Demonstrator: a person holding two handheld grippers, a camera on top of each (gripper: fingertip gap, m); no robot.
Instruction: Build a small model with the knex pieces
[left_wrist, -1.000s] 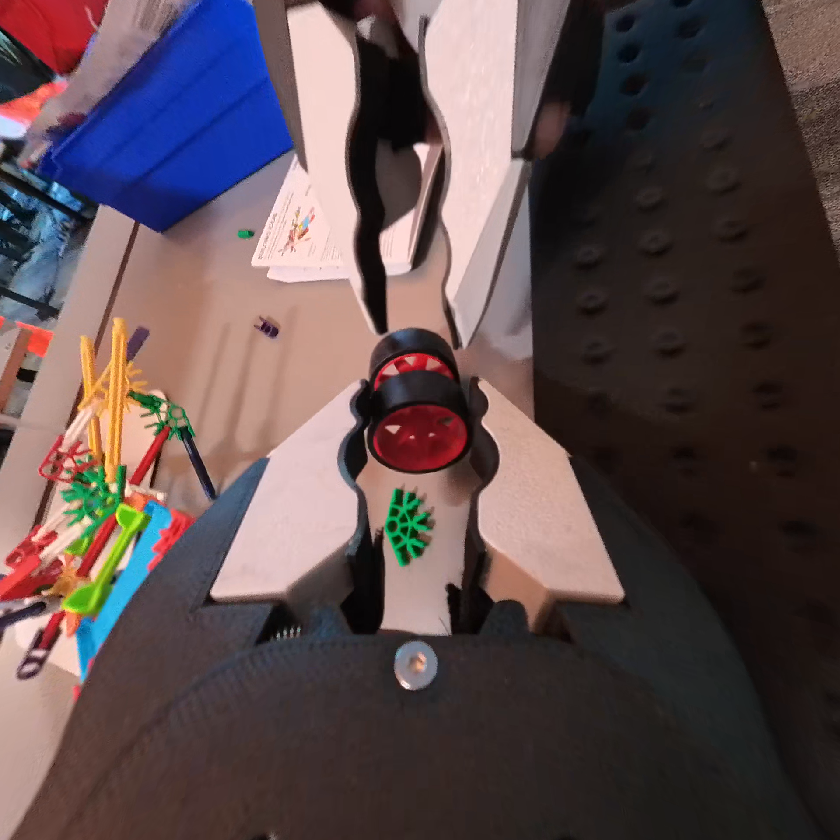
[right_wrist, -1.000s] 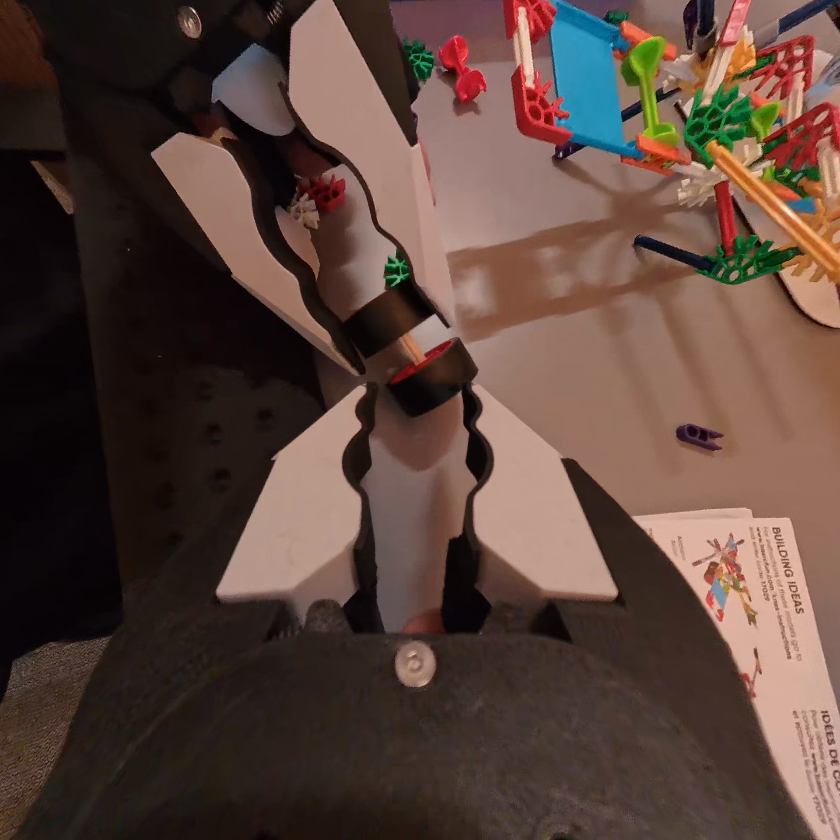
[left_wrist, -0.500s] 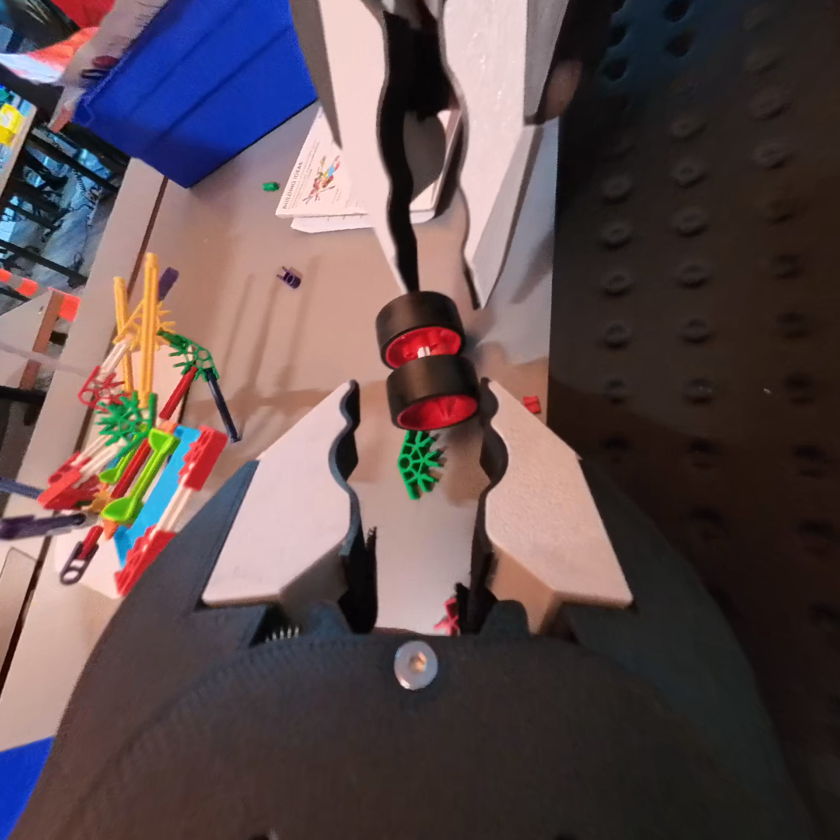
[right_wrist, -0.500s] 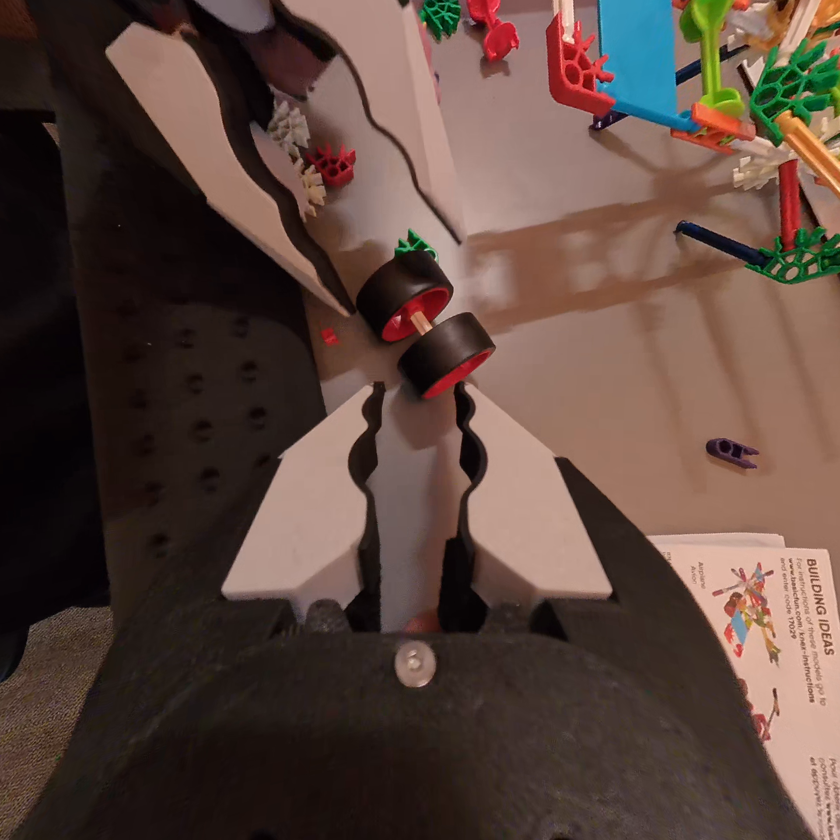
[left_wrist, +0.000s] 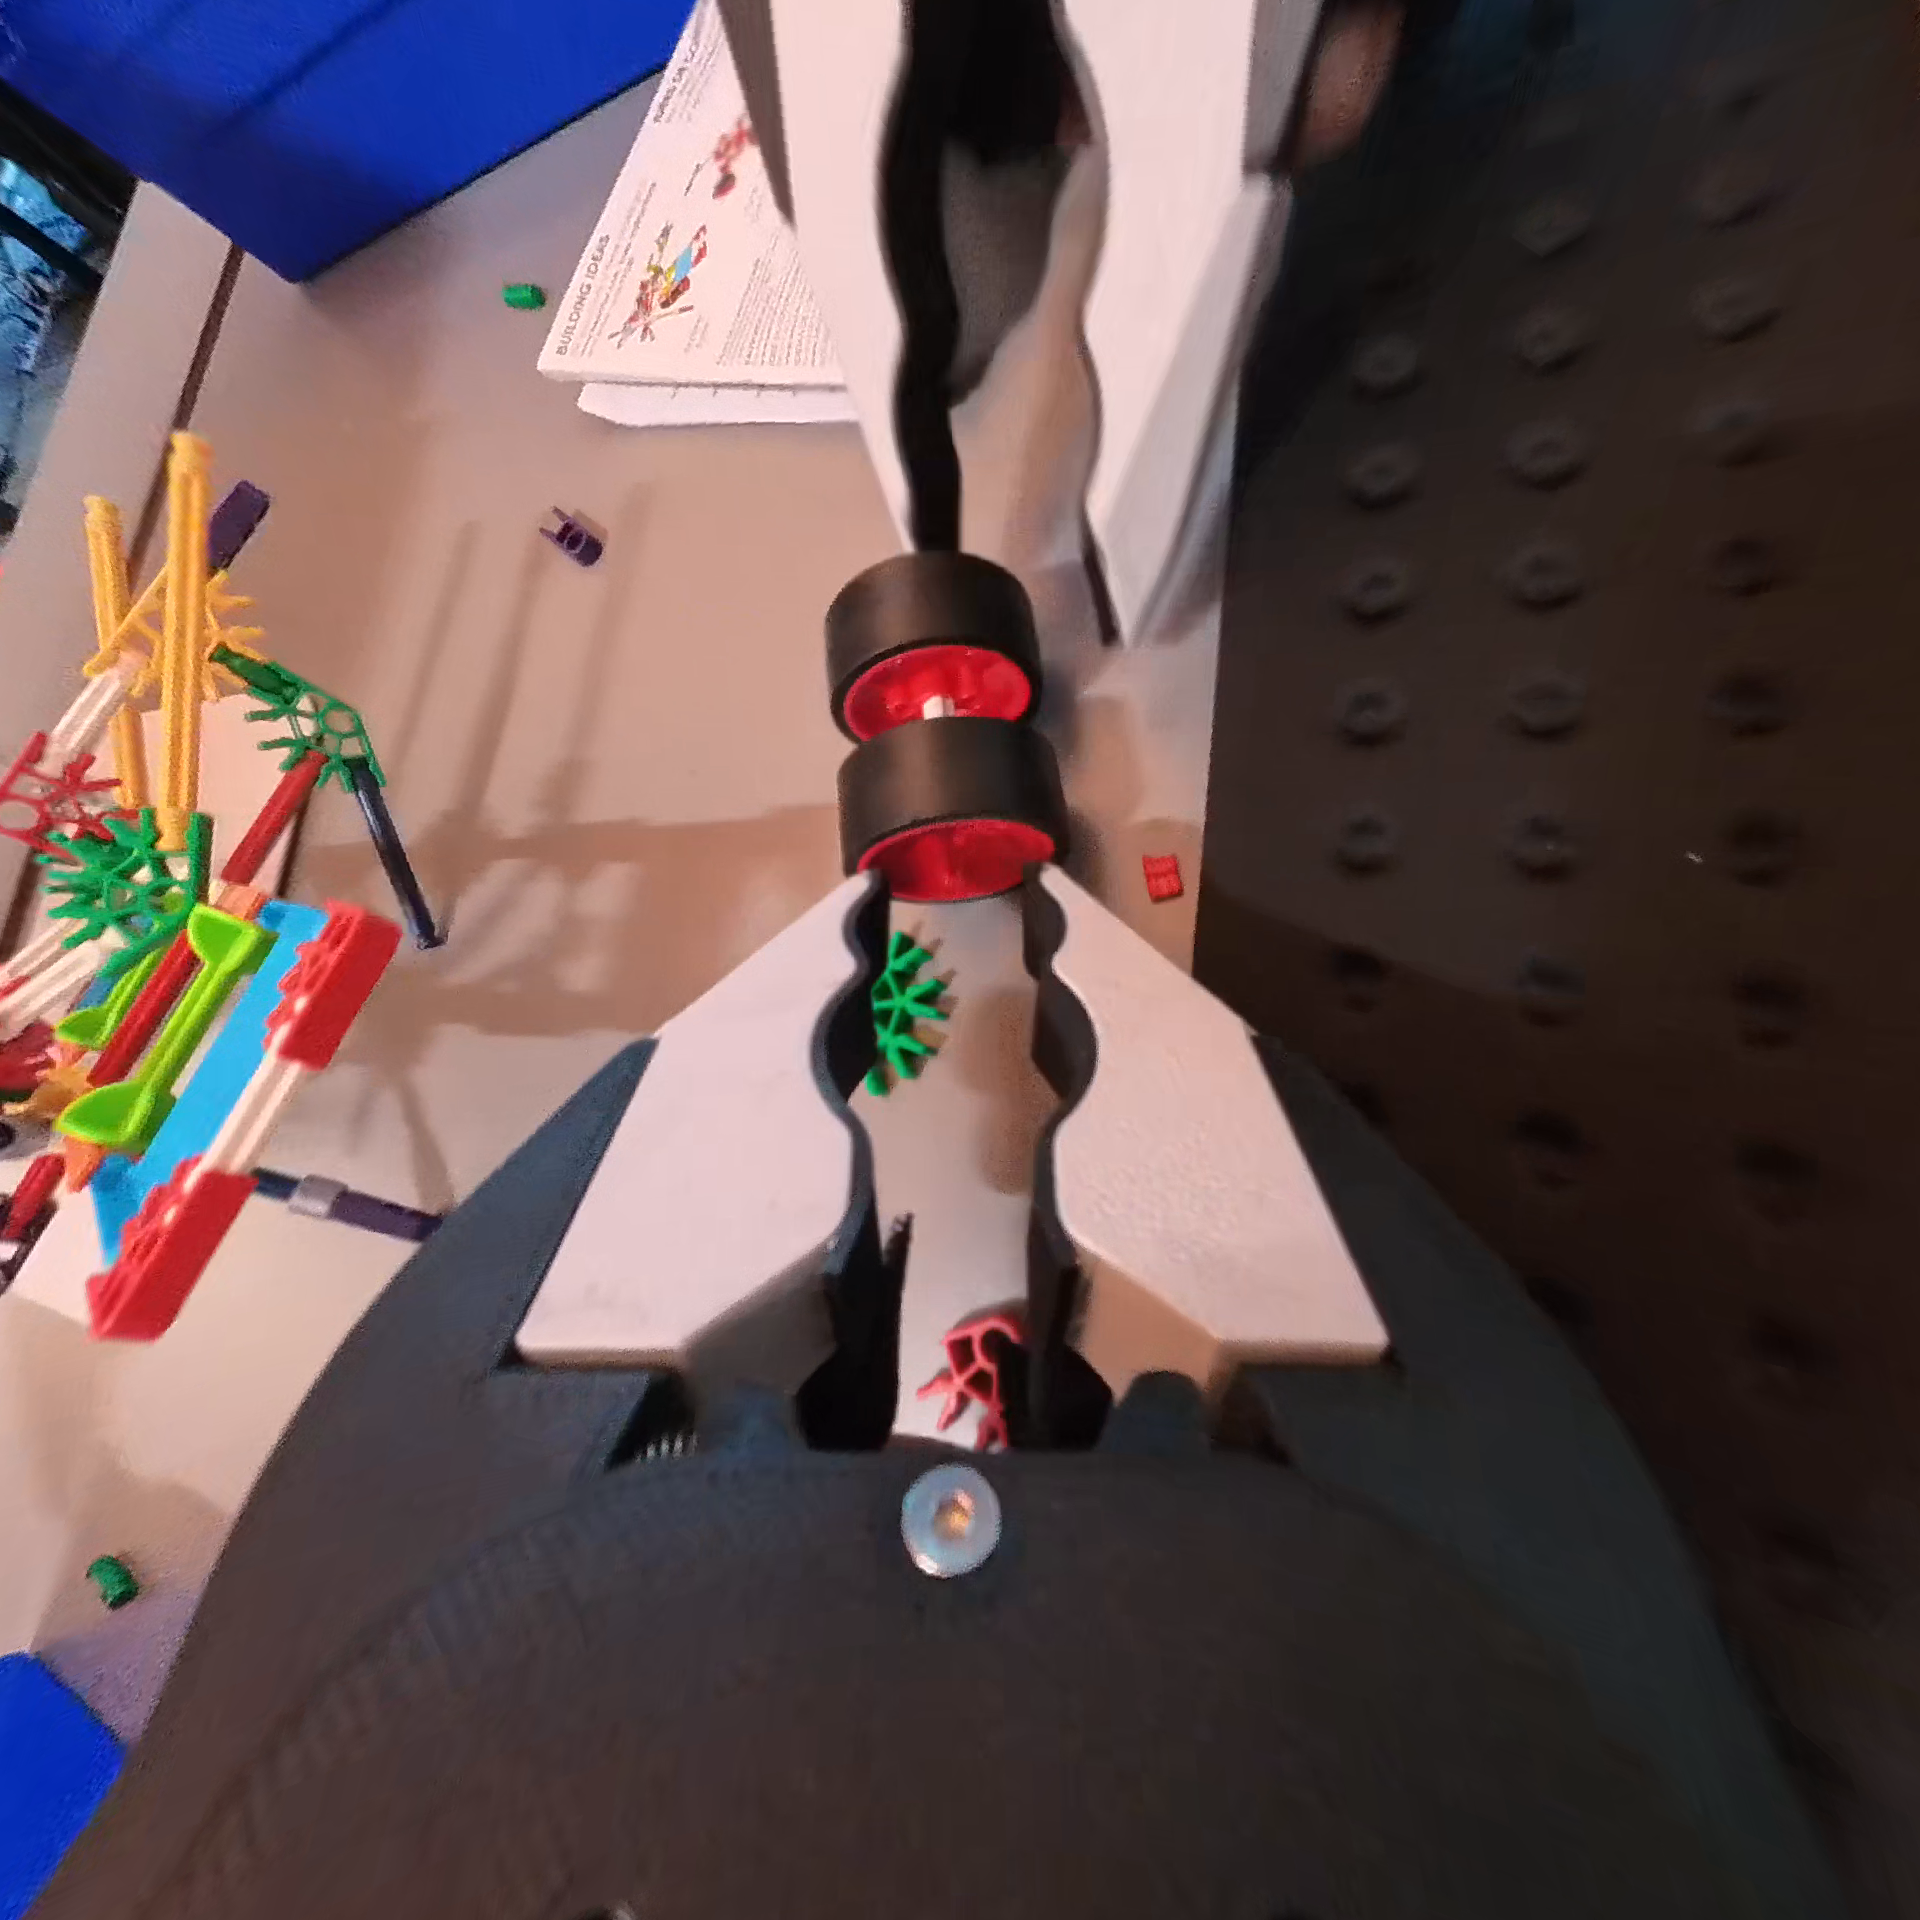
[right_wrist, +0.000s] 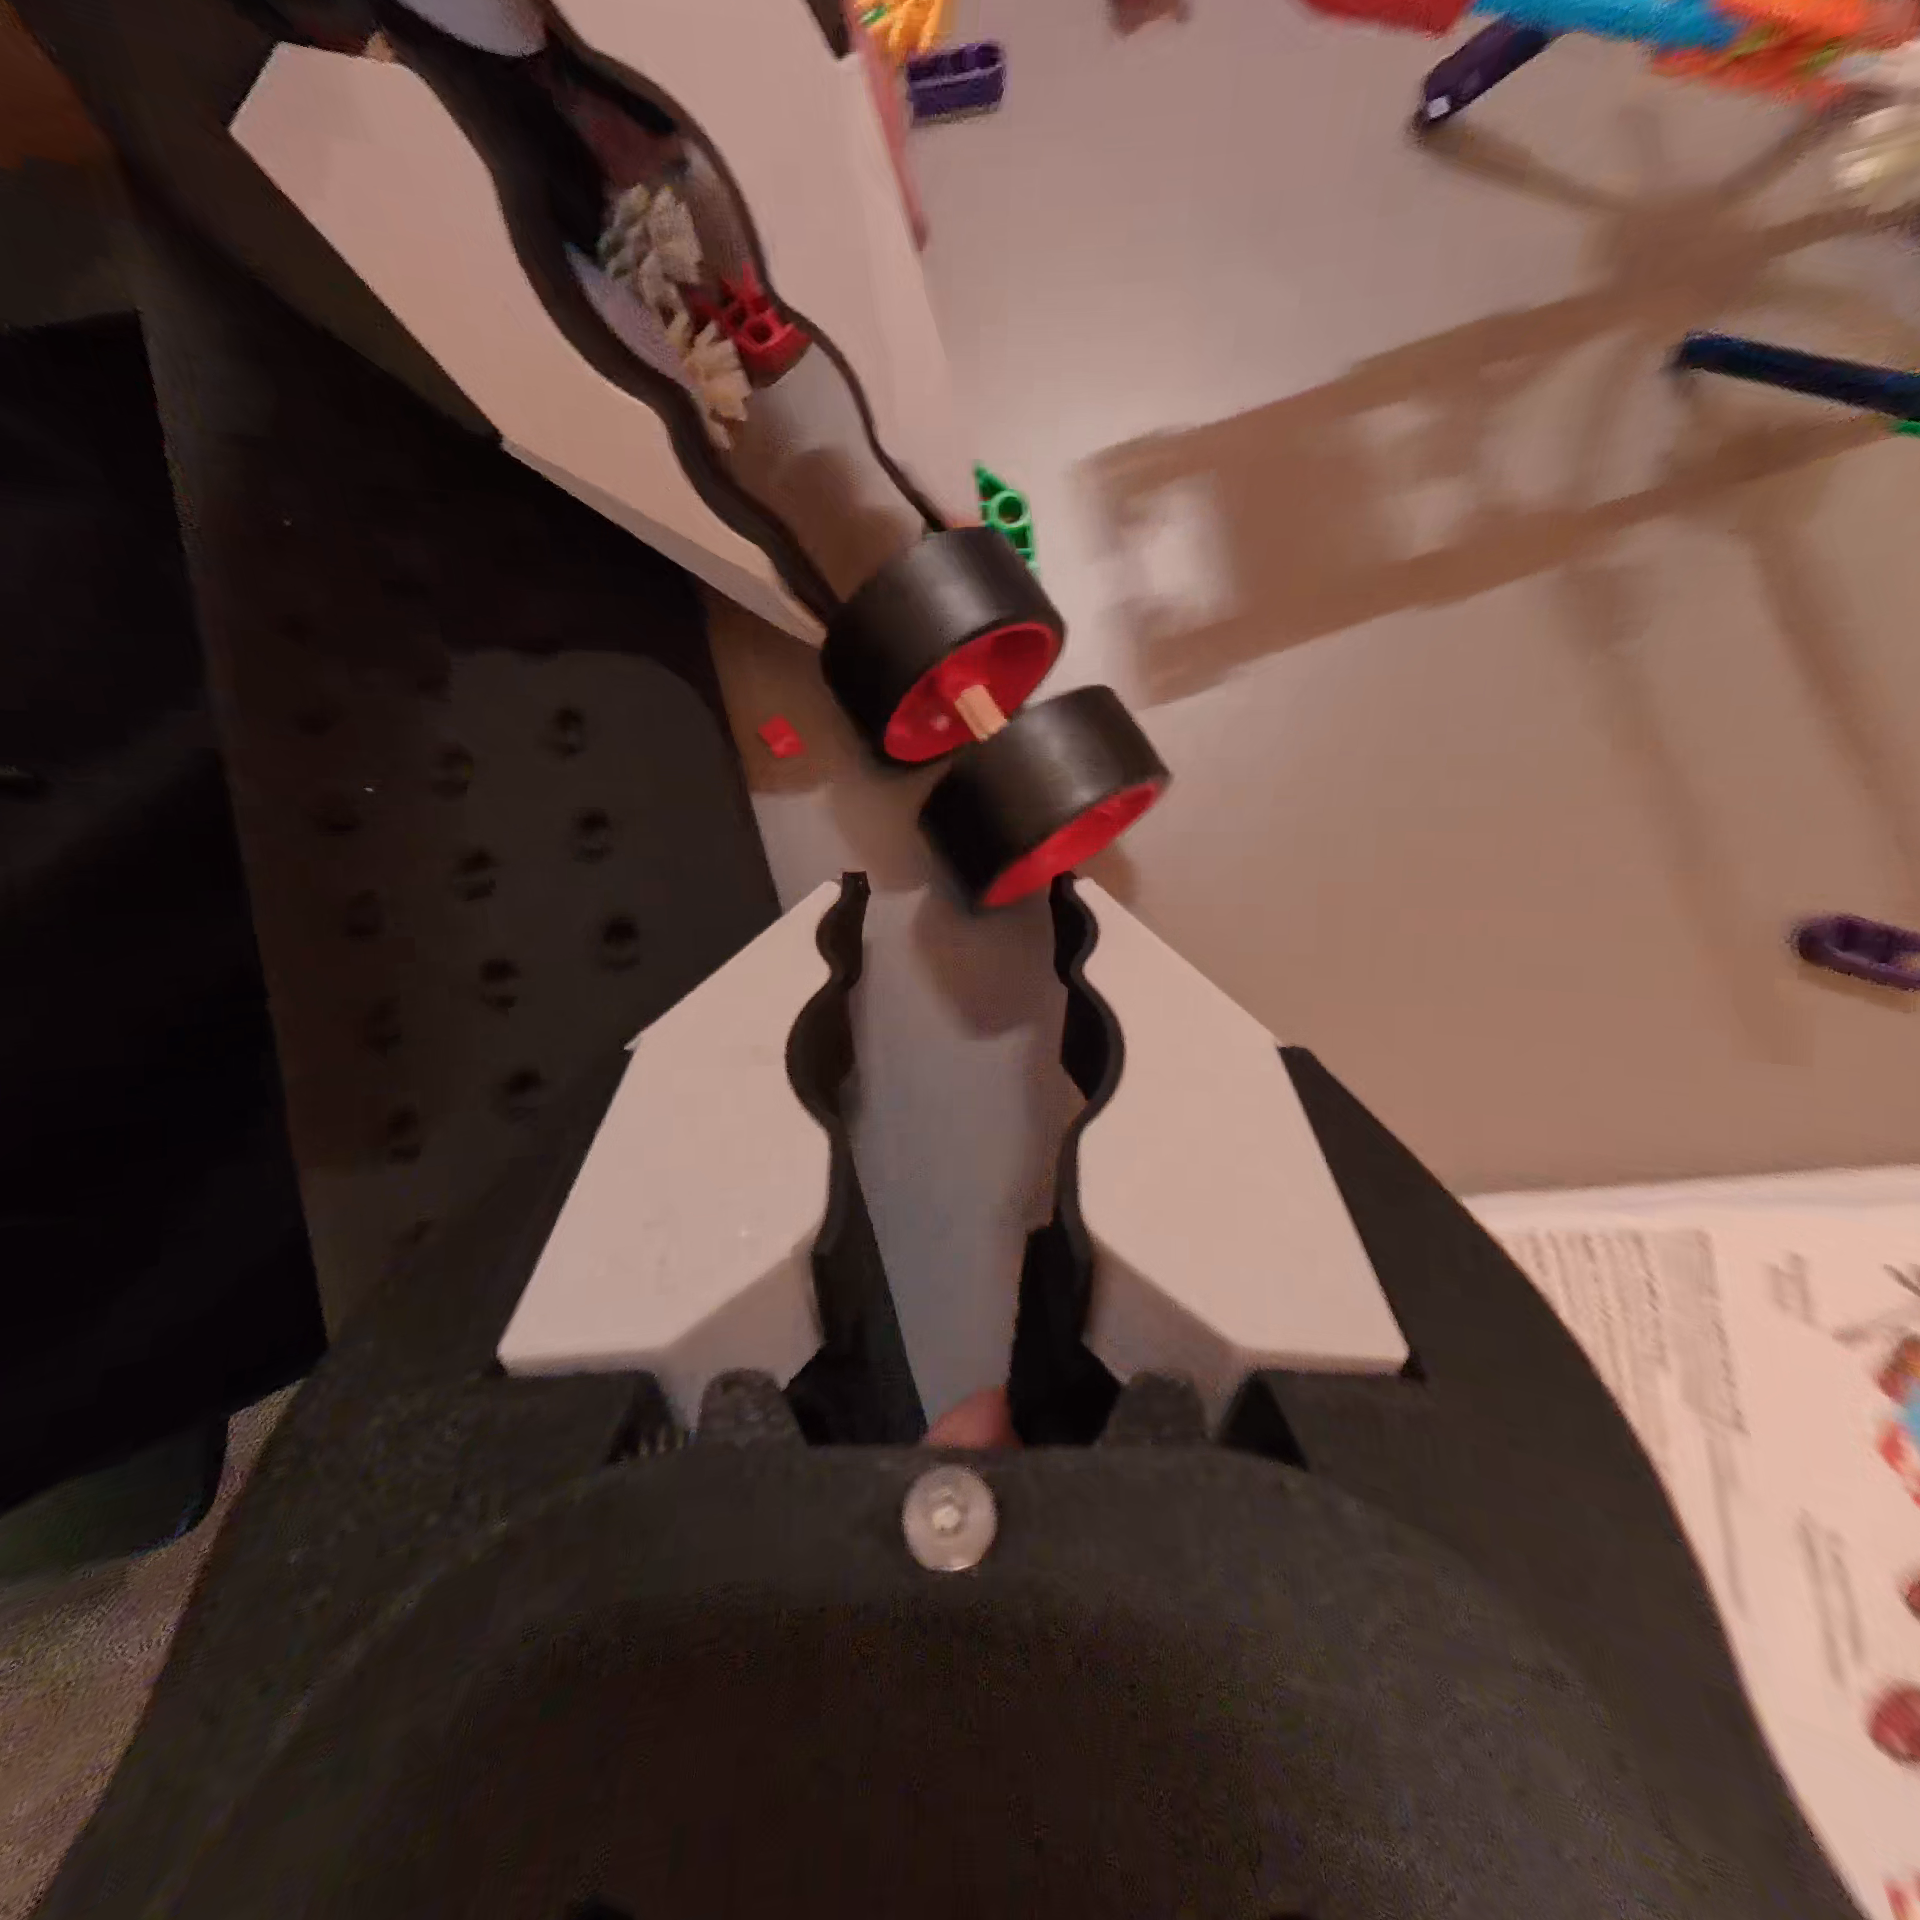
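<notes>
Two black wheels with red hubs, joined by a short pale axle (right_wrist: 977, 717), lie on the tan table. In the left wrist view the near wheel (left_wrist: 951, 821) sits just past my left gripper (left_wrist: 956, 881), which is open and holds nothing. The far wheel (left_wrist: 930, 649) lies at the tips of the other gripper. In the right wrist view the near wheel (right_wrist: 1044, 795) touches the right fingertip of my right gripper (right_wrist: 956, 883), which is open and empty. The far wheel (right_wrist: 940, 665) lies at the left gripper's tips. A green connector (left_wrist: 904, 1013) lies between my left fingers.
A colourful rod-and-connector model (left_wrist: 187, 987) stands at the left, with a blue bin (left_wrist: 343, 104) behind it. An instruction sheet (left_wrist: 707, 301), a purple clip (left_wrist: 574, 535) and a small red piece (left_wrist: 1162, 875) lie on the table. A black perforated surface (left_wrist: 1558, 727) borders the table. One gripper's finger ends stand about 5 centimeters off the other's. The purple clip (left_wrist: 574, 535) is about 15 centimeters from my right fingertips. It turns up in the right wrist view (right_wrist: 1856, 953) as well.
A second ago each gripper was shut on one wheel, holding the pair up. Both have let go and drawn back, and the wheels now lie on the table.
</notes>
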